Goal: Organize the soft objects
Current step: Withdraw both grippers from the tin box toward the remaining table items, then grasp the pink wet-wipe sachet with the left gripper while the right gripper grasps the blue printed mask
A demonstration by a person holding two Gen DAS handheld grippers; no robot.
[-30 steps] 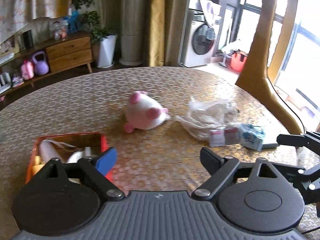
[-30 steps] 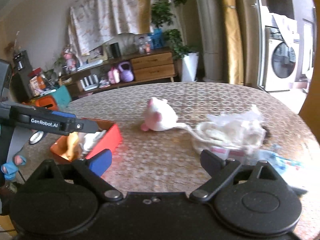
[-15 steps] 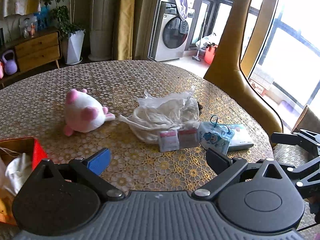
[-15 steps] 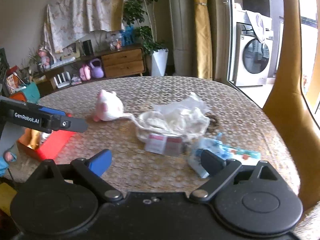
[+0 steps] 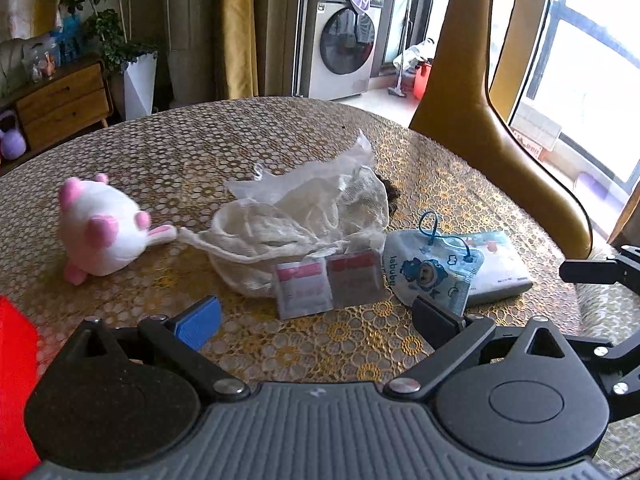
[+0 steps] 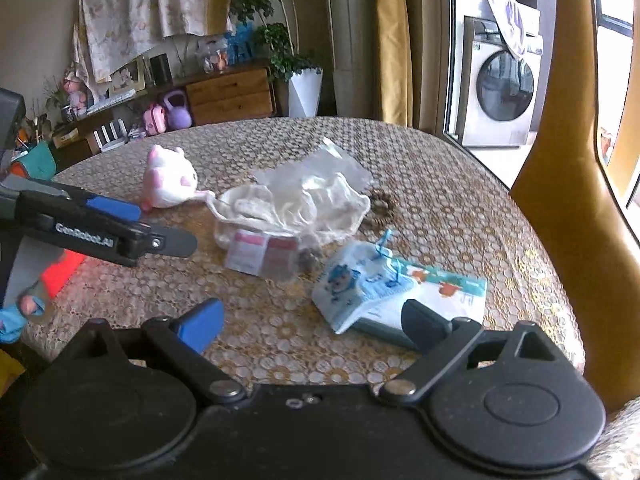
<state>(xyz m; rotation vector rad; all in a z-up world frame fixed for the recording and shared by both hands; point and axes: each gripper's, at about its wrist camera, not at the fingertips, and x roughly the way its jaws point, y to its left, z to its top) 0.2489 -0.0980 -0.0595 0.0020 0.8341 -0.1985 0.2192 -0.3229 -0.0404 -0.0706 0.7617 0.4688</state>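
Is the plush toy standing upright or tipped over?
Tipped over: the plush toy lies on its side on the table, feet pointing sideways.

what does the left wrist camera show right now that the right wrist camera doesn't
Only the left wrist view shows the right gripper edging in from the right, and the mesh bag's drawstring up close.

Only the right wrist view shows the left gripper from the side, jaws apart and empty, a gloved hand under it, and the draped cloth on the far wall.

Both show the pink-and-white plush, the white mesh bag, two red-and-white sachets, the blue cartoon mask pack, the red box, the table and the washing machine.
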